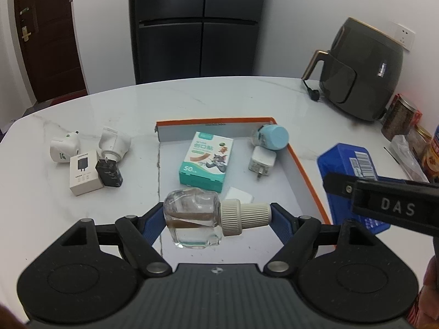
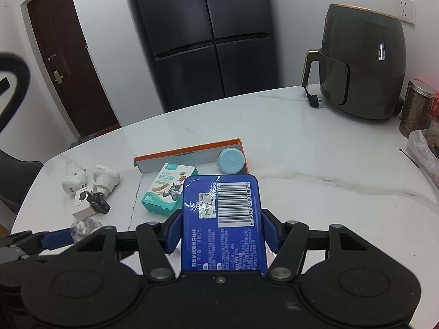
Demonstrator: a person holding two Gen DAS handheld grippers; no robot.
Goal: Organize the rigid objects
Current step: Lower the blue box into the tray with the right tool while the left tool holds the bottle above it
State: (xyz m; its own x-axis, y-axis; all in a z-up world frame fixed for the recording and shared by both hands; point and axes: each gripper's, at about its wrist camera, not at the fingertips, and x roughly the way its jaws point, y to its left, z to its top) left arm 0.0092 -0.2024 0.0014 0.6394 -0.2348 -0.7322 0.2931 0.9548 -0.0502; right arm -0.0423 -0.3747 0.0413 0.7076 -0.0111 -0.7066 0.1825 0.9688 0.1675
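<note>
While each wrist camera looks down its own fingers, the left gripper [image 1: 216, 216] is clenched end to end on a clear glass bottle with a ribbed cream screw cap [image 1: 197, 219], one blue pad on the base, the other on the cap tip. That bottle hangs sideways above the near part of the shallow grey tray with an orange rim [image 1: 299, 161]; a brown wick shows inside the liquid. In the right wrist view it is only a blurred glint at the left edge.

The right gripper [image 2: 222, 230] grasps a glossy blue flat rounded-corner plastic case [image 2: 222, 219] by its long sides, held above the table; only this view shows its barcode, a small QR patch and lines of Chinese print too small to read. From the left view the case appears at the right, beside the other tool's black arm marked "DAS".

Farther in, inside the tray, lie a teal-and-white cardboard plaster box with a cartoon cat and "50" [image 1: 207, 161], a white square plug adapter [image 1: 260, 161] seen only from the left, and a pale blue round-capped plastic object [image 1: 273, 135] in the far right corner.

Left of the tray, on the white marble-veined table [image 1: 219, 98], cluster white plugs, a black charger [image 1: 109, 174] and a small white charger box [image 1: 83, 171].

Farthest right stands a dark grey air fryer with a brass-toned handle [image 1: 365, 71].
</note>
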